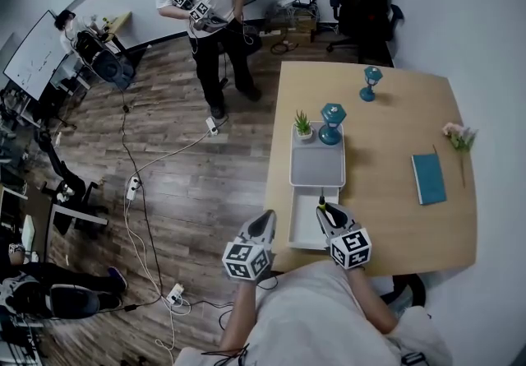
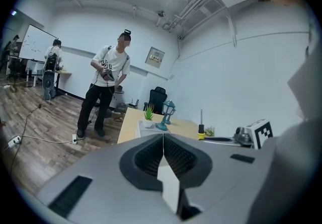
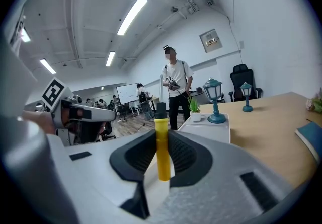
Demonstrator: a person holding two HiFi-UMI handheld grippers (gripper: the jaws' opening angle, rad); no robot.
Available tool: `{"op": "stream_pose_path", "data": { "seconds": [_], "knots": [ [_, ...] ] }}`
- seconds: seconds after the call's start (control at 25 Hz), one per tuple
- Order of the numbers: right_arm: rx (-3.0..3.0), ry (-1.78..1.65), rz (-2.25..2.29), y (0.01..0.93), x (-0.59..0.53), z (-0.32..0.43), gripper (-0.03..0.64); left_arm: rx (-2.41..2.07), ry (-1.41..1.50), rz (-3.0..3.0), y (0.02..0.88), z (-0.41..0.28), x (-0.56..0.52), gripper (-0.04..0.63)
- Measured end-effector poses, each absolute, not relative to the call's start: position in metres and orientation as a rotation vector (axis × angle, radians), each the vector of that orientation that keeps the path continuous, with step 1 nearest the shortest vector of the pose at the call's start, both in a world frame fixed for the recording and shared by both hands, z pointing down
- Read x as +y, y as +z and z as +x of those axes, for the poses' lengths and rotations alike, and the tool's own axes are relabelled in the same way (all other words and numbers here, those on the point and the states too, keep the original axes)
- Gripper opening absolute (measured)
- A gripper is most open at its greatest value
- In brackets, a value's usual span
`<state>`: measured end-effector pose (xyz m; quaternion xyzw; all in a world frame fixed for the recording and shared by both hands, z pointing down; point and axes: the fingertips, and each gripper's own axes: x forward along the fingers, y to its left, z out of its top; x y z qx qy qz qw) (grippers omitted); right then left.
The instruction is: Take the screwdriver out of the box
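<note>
The screwdriver has a yellow handle and a black collar, and it stands upright between the pads of my right gripper, which is shut on it. In the head view that gripper holds the screwdriver over the near end of the white box on the wooden table. My left gripper hangs just off the table's left edge. Its jaws are shut with nothing between them. From the left gripper view the screwdriver points straight up.
A small potted plant and a teal lantern stand at the box's far end. A second lantern, a teal notebook and flowers lie further off. A person stands on the floor, where cables run.
</note>
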<state>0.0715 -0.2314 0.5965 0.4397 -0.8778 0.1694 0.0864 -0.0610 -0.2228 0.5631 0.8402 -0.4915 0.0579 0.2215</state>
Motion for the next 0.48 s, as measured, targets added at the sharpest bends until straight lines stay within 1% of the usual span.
{"op": "stream_pose_path", "data": {
  "seconds": [0.48],
  "knots": [
    [-2.639, 0.531, 1.295, 0.5977, -0.2285, 0.0671, 0.077, -1.333, 0.180, 2.339, 0.5664, -0.0534, -0.2214, 0.006]
  ]
}}
